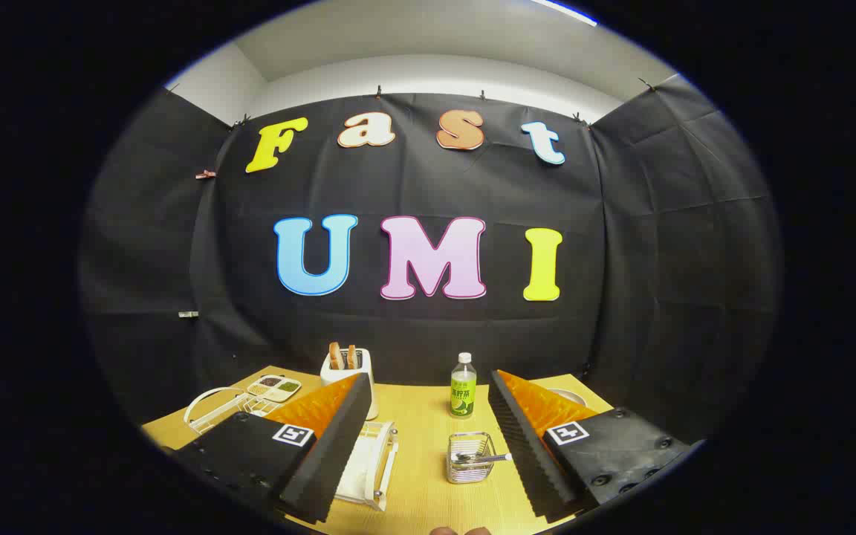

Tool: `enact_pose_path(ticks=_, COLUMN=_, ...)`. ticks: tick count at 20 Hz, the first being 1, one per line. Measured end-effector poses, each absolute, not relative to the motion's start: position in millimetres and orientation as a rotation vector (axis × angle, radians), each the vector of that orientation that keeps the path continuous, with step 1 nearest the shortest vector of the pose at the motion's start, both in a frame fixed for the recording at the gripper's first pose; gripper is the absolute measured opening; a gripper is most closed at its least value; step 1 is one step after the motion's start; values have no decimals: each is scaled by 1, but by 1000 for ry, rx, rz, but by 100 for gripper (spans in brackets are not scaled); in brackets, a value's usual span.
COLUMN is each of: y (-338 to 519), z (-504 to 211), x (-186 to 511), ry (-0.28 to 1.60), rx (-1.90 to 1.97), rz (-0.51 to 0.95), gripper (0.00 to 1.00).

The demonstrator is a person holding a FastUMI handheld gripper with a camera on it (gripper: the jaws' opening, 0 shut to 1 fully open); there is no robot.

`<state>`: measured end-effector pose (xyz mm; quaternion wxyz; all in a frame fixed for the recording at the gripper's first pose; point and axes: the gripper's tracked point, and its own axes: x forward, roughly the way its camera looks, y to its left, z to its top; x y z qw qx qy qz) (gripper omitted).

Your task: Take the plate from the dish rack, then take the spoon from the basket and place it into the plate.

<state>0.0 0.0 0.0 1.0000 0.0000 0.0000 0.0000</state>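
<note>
Table [420, 475]: basket [469, 458] between hand-held gripper [428, 401] fingers

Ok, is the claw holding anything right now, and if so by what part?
Nothing is held. The claw is open, its fingers spread apart above the table, with the basket and the spoon between them.

The fisheye camera is riding on the gripper [428, 405], looking forward along its two fingers [328, 449], which are standing wide apart with nothing between them. It is hovering a little above the near edge of the wooden surface [420, 416] and facing the booth's back wall. The wire basket [469, 458] and bottle [463, 385] are lying just ahead, the ceiling showing above.
</note>
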Motion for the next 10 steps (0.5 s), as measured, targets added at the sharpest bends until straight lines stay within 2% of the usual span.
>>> enact_pose_path(ticks=10, y=1, z=-13, x=0, ry=38, rx=-12, rz=-9, gripper=98)
